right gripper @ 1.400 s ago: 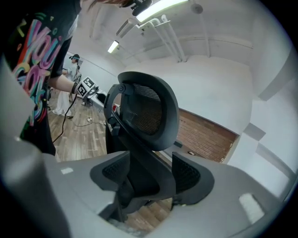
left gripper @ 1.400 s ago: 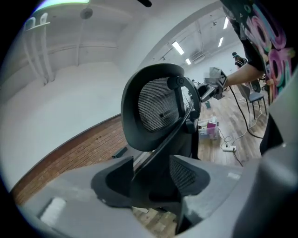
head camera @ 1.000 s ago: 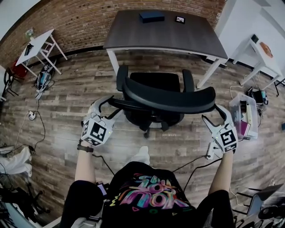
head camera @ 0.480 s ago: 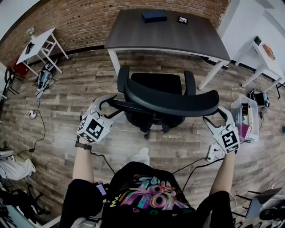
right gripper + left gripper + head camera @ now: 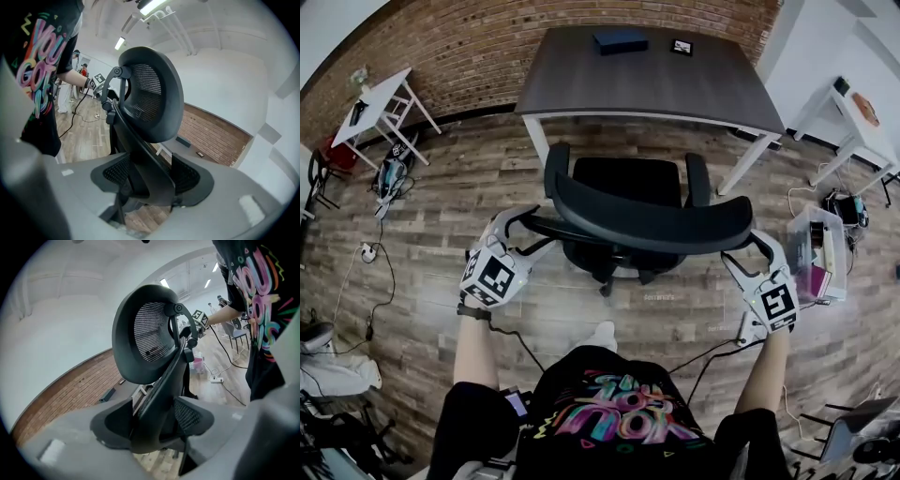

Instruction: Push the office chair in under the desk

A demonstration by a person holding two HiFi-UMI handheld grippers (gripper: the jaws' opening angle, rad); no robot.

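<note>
The black office chair (image 5: 652,220) stands in front of the dark desk (image 5: 647,80), its seat short of the desk's front edge. My left gripper (image 5: 532,228) straddles the left end of the backrest (image 5: 150,338). Its jaws have just been opening, and the back's frame sits loosely between them. My right gripper (image 5: 742,248) is at the right end, where the backrest (image 5: 150,93) fills the space between its jaws and touches both.
A dark box (image 5: 620,39) and a small black item (image 5: 680,45) lie on the desk. White side tables stand at the left (image 5: 380,98) and right (image 5: 853,117). A clear bin (image 5: 818,248) and a power strip (image 5: 745,328) are on the floor at the right.
The chair has rolled slightly toward the desk, with both grippers following at the backrest's ends. The left gripper's jaws stand a little wider.
</note>
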